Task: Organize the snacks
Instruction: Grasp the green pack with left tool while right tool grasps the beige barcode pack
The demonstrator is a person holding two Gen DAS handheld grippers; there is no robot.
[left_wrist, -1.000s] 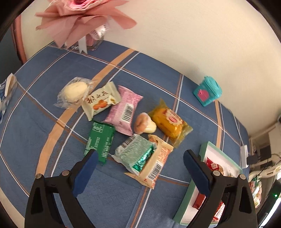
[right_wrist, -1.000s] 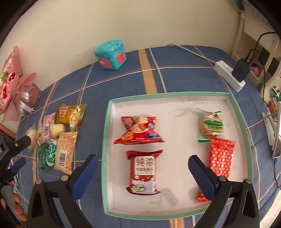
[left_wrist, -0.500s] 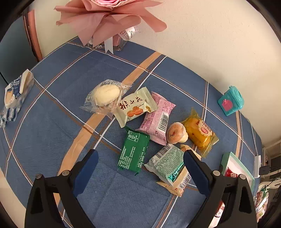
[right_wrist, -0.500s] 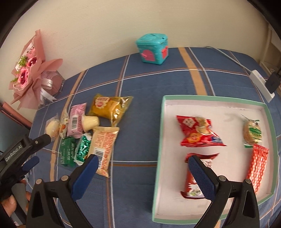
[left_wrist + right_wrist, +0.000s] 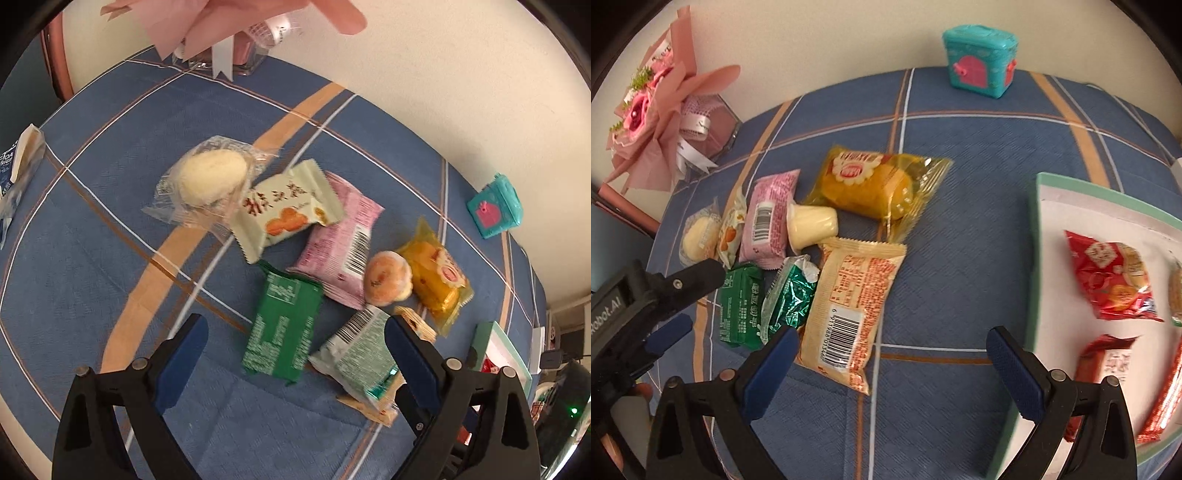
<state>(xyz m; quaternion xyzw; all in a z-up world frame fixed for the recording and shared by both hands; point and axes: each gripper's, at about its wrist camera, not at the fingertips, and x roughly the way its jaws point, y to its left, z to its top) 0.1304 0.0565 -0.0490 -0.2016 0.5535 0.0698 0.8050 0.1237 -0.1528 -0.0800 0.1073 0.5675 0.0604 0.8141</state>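
Left gripper hangs spread and empty right over the dark green packet, long axis running away between the pads; right gripper, also agape, sits nearer the beige barcode packet; tray off right.

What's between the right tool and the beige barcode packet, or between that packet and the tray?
Nothing visible. The right tool is open with the beige packet just ahead of its left pad. Bare blue cloth lies between packet and tray. A foil-green packet touches its far side, off the path.
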